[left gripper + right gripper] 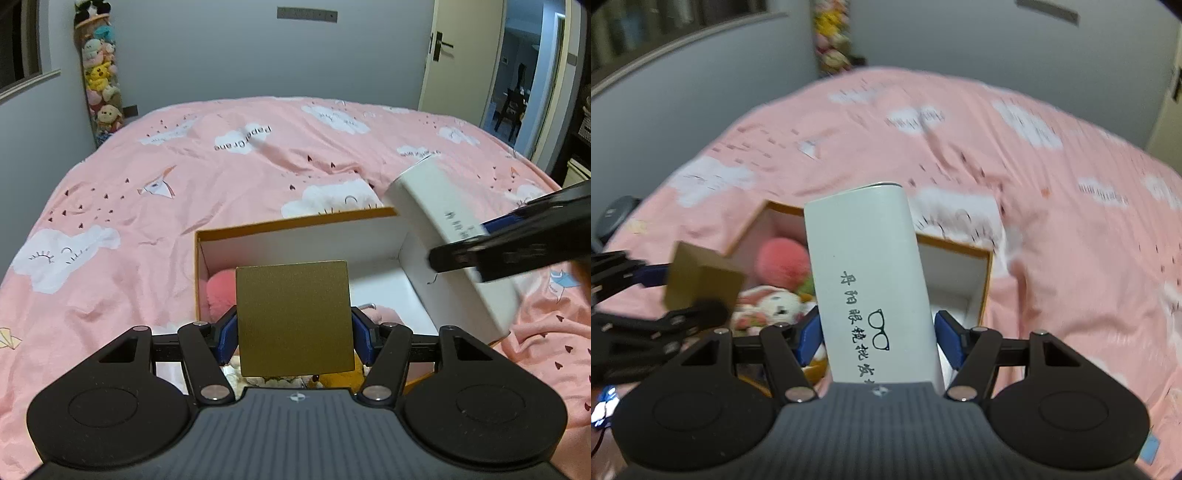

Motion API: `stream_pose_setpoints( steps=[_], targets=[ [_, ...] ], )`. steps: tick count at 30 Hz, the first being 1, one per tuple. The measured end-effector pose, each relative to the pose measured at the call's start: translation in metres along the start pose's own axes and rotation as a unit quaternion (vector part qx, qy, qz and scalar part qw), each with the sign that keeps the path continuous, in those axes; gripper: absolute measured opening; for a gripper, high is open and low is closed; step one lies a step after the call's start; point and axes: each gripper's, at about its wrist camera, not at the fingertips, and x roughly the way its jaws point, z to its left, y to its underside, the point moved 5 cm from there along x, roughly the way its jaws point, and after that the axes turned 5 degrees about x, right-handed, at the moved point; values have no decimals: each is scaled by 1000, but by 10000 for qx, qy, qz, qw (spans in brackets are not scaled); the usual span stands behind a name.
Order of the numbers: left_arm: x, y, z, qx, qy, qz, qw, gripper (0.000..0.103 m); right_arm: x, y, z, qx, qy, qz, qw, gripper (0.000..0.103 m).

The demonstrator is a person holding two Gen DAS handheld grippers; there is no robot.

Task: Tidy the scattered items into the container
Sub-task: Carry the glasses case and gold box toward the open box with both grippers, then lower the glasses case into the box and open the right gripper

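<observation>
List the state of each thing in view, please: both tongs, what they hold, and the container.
Left tongs: shut on gold box.
Right tongs: shut on white case.
Container: open, soft toys inside.
Door: open.

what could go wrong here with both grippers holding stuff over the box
1. The white glasses case and gold box hang close together over the open cardboard box; lowering both at once may knock them together.
2. Plush toys already fill the near-left part, so the gold box may land tilted.
</observation>
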Motion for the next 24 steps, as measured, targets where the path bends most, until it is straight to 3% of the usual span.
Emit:
stream_pose_setpoints(
  steps=[3, 10, 18, 24],
  targets=[
    [9, 3, 1, -10, 65, 106, 9999, 70, 30, 1, -3, 184, 192, 213, 9994, 66],
    [22, 10, 10, -146, 173, 260, 9994, 70, 84, 13, -4, 261, 1109, 873, 9896, 67],
    [30, 11, 8, -154, 407, 309, 9986, 70, 114, 26, -21, 1069, 1682, 1540, 9678, 67],
    [34, 11, 10, -185, 445, 333, 9983, 70, 122, 31, -18, 1035, 1964, 1861, 9571, 67]
  ],
)
